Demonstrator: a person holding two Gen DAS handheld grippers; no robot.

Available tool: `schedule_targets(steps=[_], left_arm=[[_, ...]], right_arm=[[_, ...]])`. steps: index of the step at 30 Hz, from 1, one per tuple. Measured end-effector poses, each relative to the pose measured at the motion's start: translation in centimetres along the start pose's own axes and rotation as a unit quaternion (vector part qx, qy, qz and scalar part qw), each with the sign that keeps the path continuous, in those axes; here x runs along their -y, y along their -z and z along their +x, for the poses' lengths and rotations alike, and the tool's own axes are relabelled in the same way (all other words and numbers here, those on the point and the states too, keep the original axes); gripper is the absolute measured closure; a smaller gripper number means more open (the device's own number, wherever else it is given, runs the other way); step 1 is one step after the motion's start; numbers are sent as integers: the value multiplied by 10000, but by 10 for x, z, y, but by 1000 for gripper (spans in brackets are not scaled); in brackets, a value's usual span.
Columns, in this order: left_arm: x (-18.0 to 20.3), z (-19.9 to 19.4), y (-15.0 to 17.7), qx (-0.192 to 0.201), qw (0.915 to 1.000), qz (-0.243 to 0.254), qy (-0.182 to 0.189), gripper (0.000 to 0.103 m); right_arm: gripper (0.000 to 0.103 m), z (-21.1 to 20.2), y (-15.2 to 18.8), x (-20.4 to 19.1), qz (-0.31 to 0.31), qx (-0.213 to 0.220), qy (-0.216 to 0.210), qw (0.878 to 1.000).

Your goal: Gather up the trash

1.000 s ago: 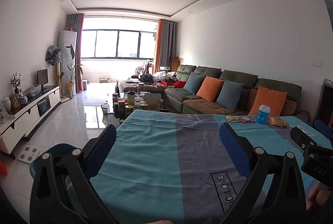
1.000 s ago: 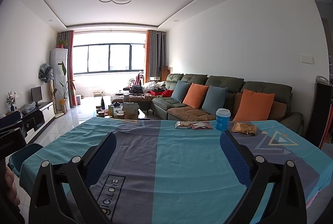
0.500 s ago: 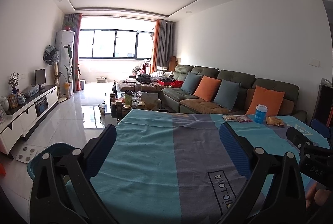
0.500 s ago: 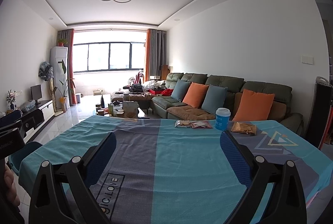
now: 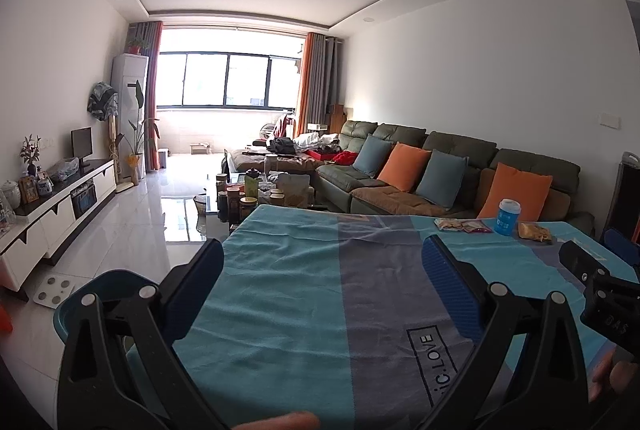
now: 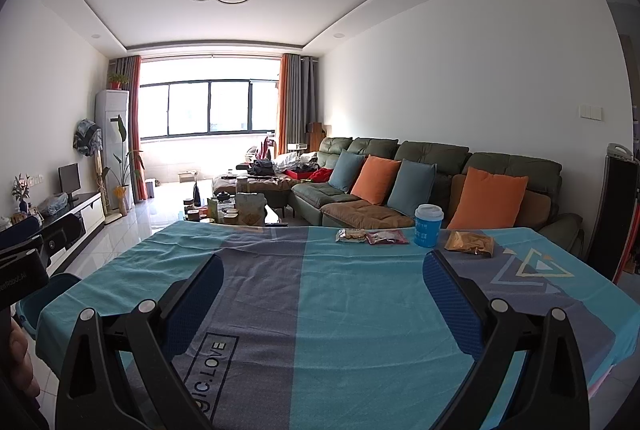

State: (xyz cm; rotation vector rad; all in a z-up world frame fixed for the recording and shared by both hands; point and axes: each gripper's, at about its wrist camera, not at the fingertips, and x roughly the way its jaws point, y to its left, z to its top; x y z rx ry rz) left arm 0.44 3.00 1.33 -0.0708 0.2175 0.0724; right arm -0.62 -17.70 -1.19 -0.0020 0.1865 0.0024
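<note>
Hovering above the cloth-covered counter (image 6: 320,310), the left gripper (image 5: 322,274) and right gripper (image 6: 322,280) hang empty, jaws apart. The trash, a blue cup (image 6: 428,225) and three snack wrappers (image 6: 469,243), lies at the far edge; collection looks unstarted, and the next move calls for a forward reach.

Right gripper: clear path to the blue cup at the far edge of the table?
Probably yes. The right gripper is open and empty, with only bare tablecloth between it and the blue cup. Wrappers lie on either side of the cup, not in front.
</note>
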Motion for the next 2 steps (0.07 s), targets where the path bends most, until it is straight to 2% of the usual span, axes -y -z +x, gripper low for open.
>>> schedule_targets(steps=[2], left_arm=[[-1, 3, 0, -9, 10000, 21, 17, 5]], right_arm=[[7, 2, -1, 3, 50, -1, 3, 10000]])
